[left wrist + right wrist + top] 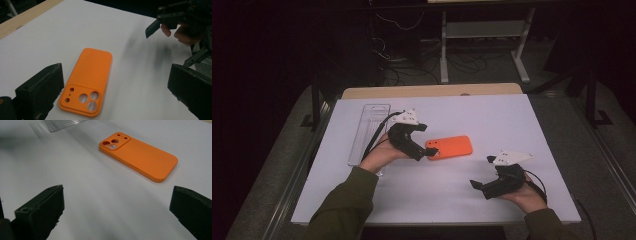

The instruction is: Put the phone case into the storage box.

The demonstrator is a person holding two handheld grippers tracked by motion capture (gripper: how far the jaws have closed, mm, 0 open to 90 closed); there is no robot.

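Observation:
An orange phone case (pixel 451 146) lies flat on the white table, back up, its camera cut-outs toward the left. My left gripper (pixel 426 149) hovers at the case's camera end, jaws open wide with nothing between them. In the left gripper view the phone case (pixel 87 80) lies between and beyond the two black fingers (pixel 41 90). My right gripper (pixel 478 185) is held near the front right of the table, apart from the case, also open. In the right gripper view the phone case (pixel 138 155) lies ahead, past the spread fingers (pixel 42 208).
A clear plastic tray (pixel 368 131) lies lengthwise at the table's left (pixel 412 195). A wooden edge (pixel 432 90) runs along the far side. Beyond it stand a white frame (pixel 482 30) and cables on the floor. The other gripper and a hand (pixel 182 27) show in the left gripper view.

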